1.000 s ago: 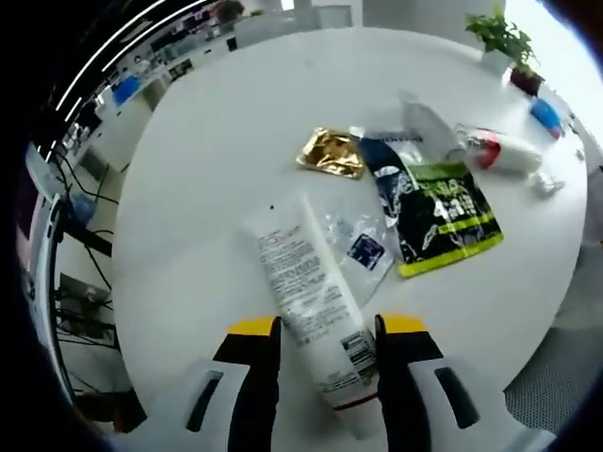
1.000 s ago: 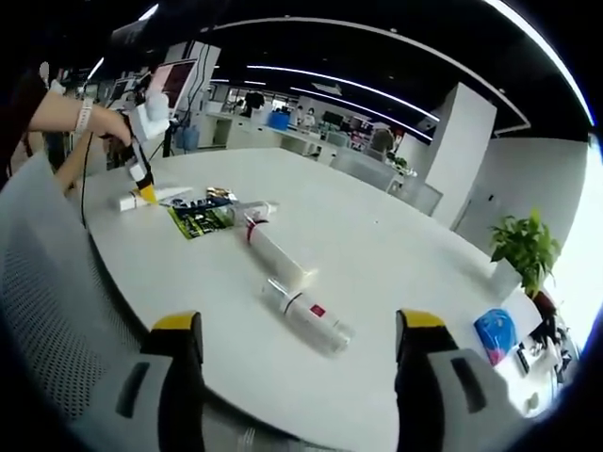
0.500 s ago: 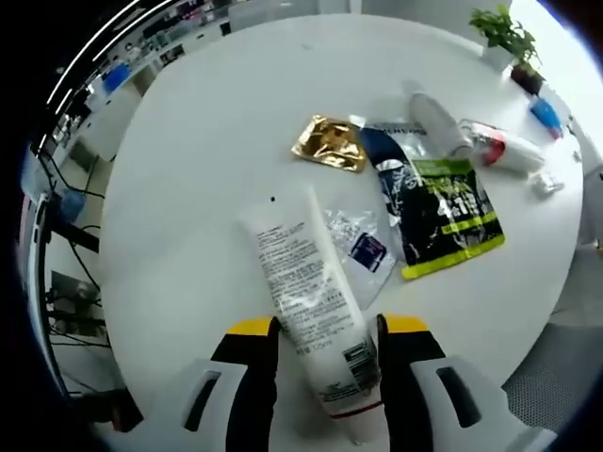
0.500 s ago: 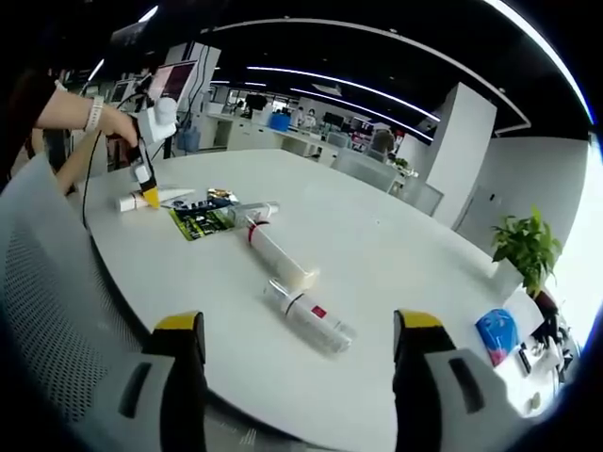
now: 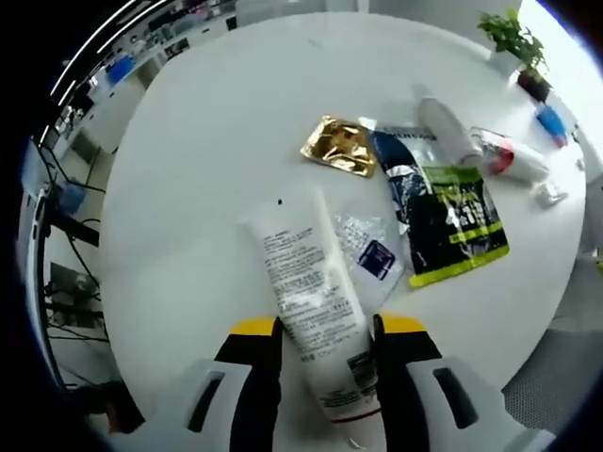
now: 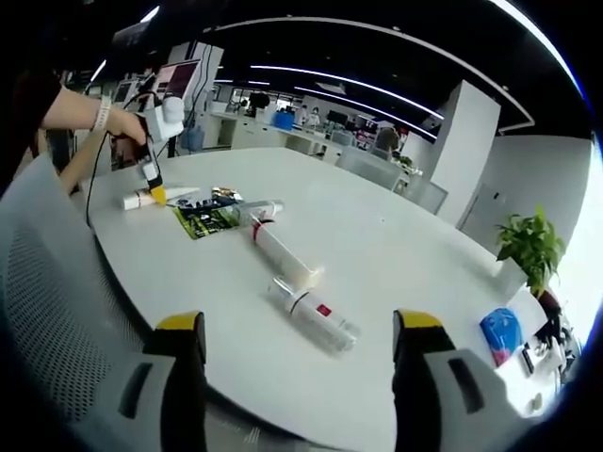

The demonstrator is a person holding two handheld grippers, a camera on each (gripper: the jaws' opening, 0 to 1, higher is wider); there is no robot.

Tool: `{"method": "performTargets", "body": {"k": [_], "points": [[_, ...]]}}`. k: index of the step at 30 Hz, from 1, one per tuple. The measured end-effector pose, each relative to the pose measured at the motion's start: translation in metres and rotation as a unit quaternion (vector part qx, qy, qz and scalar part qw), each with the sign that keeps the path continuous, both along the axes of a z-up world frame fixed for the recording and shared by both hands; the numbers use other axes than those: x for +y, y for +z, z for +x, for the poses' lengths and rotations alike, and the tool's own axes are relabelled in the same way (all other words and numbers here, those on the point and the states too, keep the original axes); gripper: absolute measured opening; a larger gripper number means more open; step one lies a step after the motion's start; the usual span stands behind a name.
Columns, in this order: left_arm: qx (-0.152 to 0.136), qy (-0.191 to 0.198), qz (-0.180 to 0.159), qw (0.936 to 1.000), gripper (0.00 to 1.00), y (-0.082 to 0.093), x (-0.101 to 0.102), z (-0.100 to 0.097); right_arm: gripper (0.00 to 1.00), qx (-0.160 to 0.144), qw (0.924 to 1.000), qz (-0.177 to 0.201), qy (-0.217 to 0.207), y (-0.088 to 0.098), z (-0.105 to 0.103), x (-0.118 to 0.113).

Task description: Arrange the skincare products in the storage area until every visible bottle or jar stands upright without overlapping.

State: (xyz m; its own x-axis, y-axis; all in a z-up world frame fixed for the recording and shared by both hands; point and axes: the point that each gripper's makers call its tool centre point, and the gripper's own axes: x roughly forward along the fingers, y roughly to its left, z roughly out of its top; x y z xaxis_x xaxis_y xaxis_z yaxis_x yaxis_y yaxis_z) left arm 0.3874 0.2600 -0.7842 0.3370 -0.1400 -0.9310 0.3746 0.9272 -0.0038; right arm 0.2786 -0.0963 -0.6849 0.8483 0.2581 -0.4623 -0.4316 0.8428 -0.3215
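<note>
Left gripper [image 5: 325,344] slid further along white tube [image 5: 311,301], label print unreadable

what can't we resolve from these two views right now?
- White tube, left gripper view: its cap end sits low between the left gripper jaws and runs toward the bottom edge; actual contact cannot be told.
- Tube label text: too small and blurred to read.
- Green sachet print: blurred.
- Clear bottle, right gripper view: label unreadable, contents cannot be told.
- Right gripper: open, holding nothing.
</note>
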Motion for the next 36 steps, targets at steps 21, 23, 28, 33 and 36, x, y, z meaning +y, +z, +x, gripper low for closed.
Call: {"method": "performTargets", "body": {"k": [21, 23, 28, 33, 36], "points": [[-0.123, 0.072, -0.088, 0.9858, 0.24, 0.018, -0.004, 0.002, 0.83, 0.022, 0.9990, -0.005, 0.039, 0.000, -0.008, 0.009], [-0.133, 0.070, -0.098, 0.9838, 0.24, 0.026, -0.007, 0.001, 0.81, 0.043, 0.9982, 0.023, 0.035, -0.003, -0.010, 0.011], [-0.173, 0.053, -0.119, 0.9763, 0.24, 0.052, -0.018, 0.001, 0.88, 0.030, 0.9950, 0.093, 0.023, 0.014, -0.004, 0.009], [-0.217, 0.035, -0.129, 0.9670, 0.25, 0.072, -0.031, -0.002, 0.86, 0.042, 0.9852, 0.166, 0.013, 0.023, 0.004, 0.006], [-0.230, 0.024, -0.138, 0.9630, 0.25, 0.081, -0.042, -0.005, 0.84, 0.043, 0.9785, 0.201, 0.013, 0.032, 0.007, 0.007]]}}
